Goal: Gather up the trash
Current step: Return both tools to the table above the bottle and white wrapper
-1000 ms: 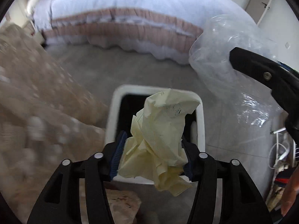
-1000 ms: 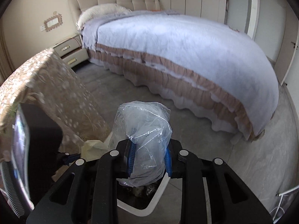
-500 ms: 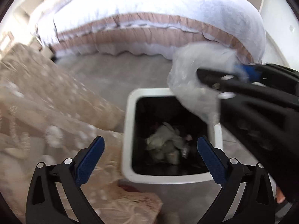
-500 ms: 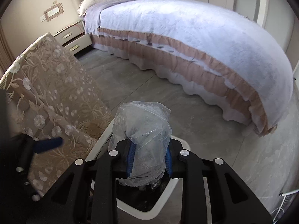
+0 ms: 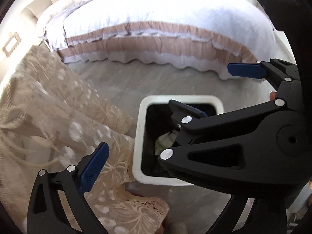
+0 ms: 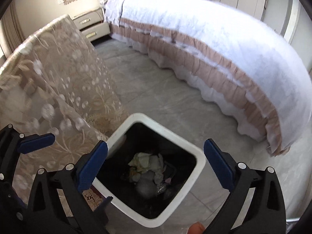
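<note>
A white-rimmed bin (image 6: 197, 156) with a black inside stands on the grey floor; it also shows in the left wrist view (image 5: 139, 134). Crumpled yellow paper (image 6: 141, 160) and a clear plastic bag (image 6: 148, 185) lie in the bin. My right gripper (image 6: 156, 167) is open and empty right above the bin. In the left wrist view the right gripper (image 5: 210, 89) crosses over the bin and hides most of it. My left gripper is open and empty; only its left finger (image 5: 93, 164) shows there, beside the bin. It also shows at the left in the right wrist view (image 6: 37, 142).
A table with a beige lace cloth (image 6: 48, 89) stands just left of the bin, its fringe touching the rim. A large bed (image 6: 204, 39) with a white and pink cover fills the far side. A nightstand (image 6: 91, 27) is at the back.
The left gripper opened and dropped the yellow paper into the bin. Then the right gripper moved over the bin, opened and let the plastic bag fall in.
</note>
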`<state>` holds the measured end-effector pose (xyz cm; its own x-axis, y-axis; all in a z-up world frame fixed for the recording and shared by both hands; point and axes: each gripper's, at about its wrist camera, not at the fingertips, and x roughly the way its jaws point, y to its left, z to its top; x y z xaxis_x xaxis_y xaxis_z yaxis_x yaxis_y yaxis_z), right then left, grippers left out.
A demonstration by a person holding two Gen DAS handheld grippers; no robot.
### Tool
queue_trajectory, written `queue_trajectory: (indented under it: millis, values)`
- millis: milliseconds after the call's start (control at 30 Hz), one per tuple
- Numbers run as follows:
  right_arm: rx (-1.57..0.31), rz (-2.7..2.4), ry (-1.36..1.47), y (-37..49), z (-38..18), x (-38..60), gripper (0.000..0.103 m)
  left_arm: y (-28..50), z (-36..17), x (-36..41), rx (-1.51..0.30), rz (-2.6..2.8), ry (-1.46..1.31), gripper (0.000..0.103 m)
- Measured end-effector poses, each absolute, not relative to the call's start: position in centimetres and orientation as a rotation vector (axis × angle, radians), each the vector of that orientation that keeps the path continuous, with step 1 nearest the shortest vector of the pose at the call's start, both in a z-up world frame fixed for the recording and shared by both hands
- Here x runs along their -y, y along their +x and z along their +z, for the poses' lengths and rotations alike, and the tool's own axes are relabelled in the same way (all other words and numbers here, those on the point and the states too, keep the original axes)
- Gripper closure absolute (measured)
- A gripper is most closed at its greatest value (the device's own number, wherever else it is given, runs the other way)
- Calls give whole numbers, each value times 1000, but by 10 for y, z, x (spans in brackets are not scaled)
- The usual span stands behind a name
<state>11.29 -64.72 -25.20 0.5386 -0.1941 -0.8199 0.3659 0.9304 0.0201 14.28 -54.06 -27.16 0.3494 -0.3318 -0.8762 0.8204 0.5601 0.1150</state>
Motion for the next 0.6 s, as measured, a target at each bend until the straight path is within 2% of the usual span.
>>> queue_trajectory:
  millis: [333, 600]
  values:
    - [-657, -293, 64, 95, -132, 601, 5, 137, -165, 483, -746, -753, 498, 5]
    - [-492, -122, -45, 121, -69, 519, 5, 166, -101, 353, -634, -438, 368, 5]
